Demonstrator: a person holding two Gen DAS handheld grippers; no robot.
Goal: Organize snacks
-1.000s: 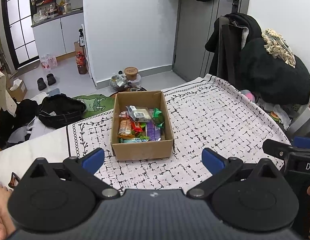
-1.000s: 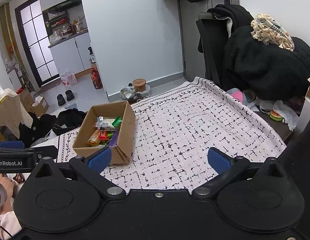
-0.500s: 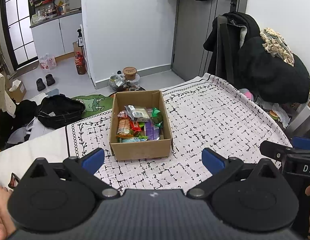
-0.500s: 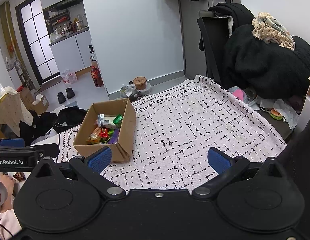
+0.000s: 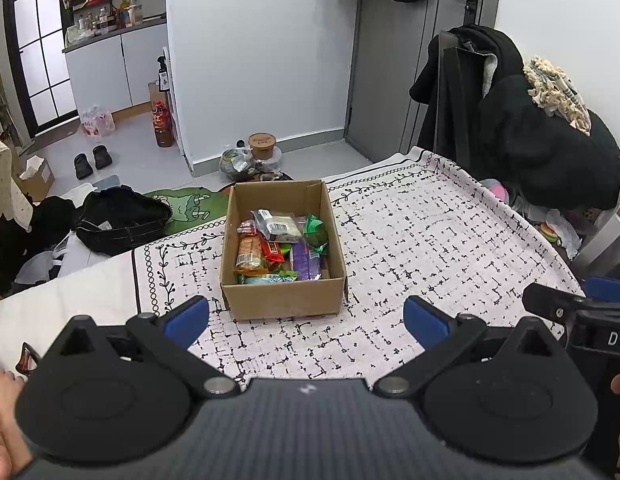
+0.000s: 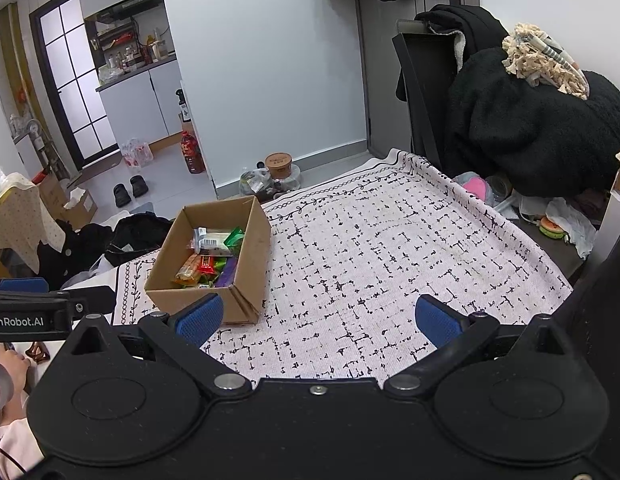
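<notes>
An open brown cardboard box (image 5: 283, 248) sits on the desk, on a white cloth with a black dashed pattern (image 5: 430, 248), toward the cloth's left side. Inside it lies a loose heap of wrapped snacks: an orange packet (image 5: 249, 255), a small red packet (image 5: 274, 251), a purple packet (image 5: 305, 260), a green wrapper (image 5: 316, 232) and a clear pouch with a white label (image 5: 275, 224) on top near the far wall of the box.

The left claw (image 5: 305, 316) hovers just short of the box's near wall, its blue-padded fingers (image 5: 187, 316) spread wide apart and holding nothing. The right claw (image 6: 318, 318) hangs over bare cloth to the right of the box, fingers (image 6: 436, 320) likewise wide apart and empty; its left pad shows just in front of the box's near corner.

A chair heaped with black clothing (image 6: 530, 128) stands beyond the desk's far right corner.
</notes>
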